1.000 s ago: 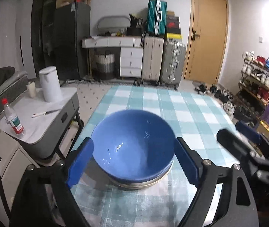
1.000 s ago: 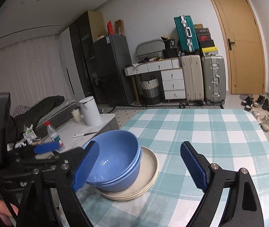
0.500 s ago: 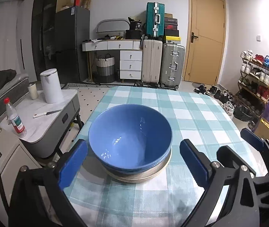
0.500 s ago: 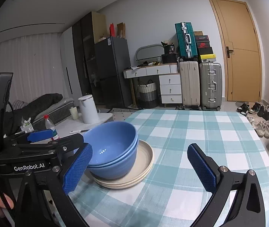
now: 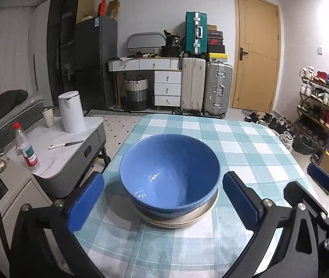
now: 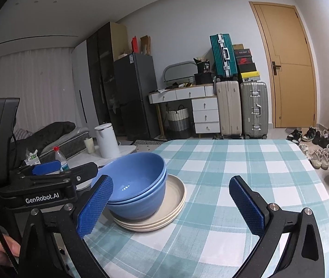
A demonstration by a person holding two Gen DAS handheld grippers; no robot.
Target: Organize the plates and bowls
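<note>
Left wrist view: left gripper [image 5: 163, 205] sitting wide apart and still opening around the stacked blue bowls [image 5: 169, 171], pads clear of them.
Bowls are nesting on the beige plates [image 6: 164, 217], which are lying on the checked tablecloth [image 6: 245, 176] near its edge closest to the side table [image 5: 55, 148]. Right gripper [image 6: 170, 206] is hanging released with nothing between its fingers, just right of the plates. "GenRobot.AI" is reading in white on the left gripper's body, left of the bowls in the right wrist view. A hand [image 6: 0, 243] is holding it below. Bottle [image 5: 26, 149] label is unreadable.
</note>
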